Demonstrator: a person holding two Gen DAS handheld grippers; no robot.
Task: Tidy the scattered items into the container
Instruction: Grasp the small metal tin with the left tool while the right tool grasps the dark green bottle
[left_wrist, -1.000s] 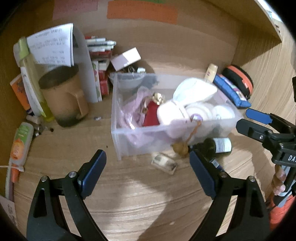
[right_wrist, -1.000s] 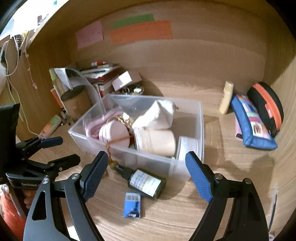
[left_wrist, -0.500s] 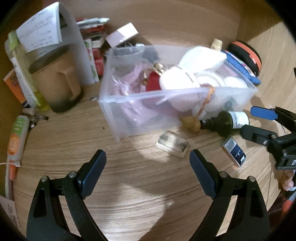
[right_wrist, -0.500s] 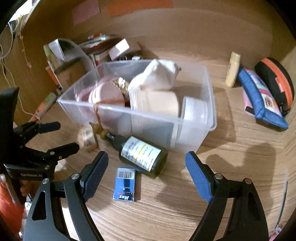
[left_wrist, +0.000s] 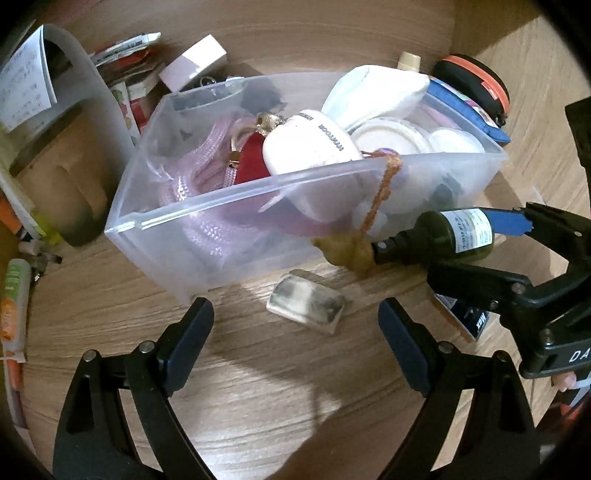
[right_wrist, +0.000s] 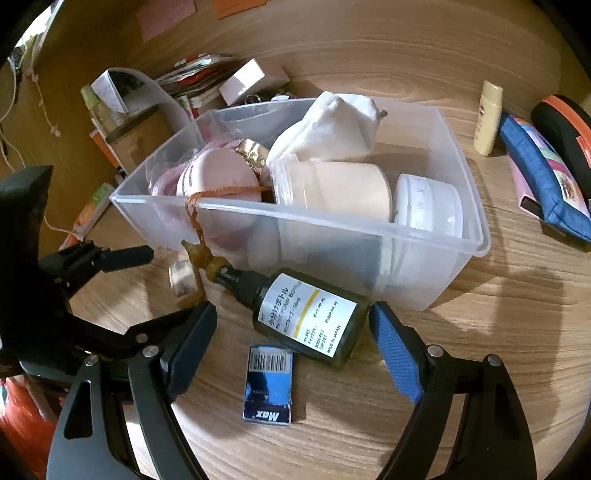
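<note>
A: The clear plastic container (right_wrist: 436, 266) sits on the wooden desk (right_wrist: 406, 424), already crowded with jars, a white pouch (right_wrist: 332, 133) and a pink compact (right_wrist: 214, 177). Just in front of its near wall lie a dark green pump bottle (right_wrist: 303, 317), a blue staple box (right_wrist: 267, 384) and a small silvery packet (left_wrist: 306, 301).

B: And the tools?

A: The right gripper (right_wrist: 291, 336) has its jaws spread wide with the bottle lying between them, pads not touching it; they have just been closing a little. The left gripper (left_wrist: 295, 328) is wide open too, holding nothing, hovering just short of the packet.

B: What worries you?

A: Three things. An orange cord (right_wrist: 195, 210) hangs over the container's rim down to a brownish charm (right_wrist: 201, 258) that touches the bottle's pump head. I'd guess that lifting the bottle could snag it and drag things out of the bin. Next, the bottle lies diagonally, so a pinch may make the round body roll or squirt away. Last, the two grippers work close together, so they could collide.
</note>
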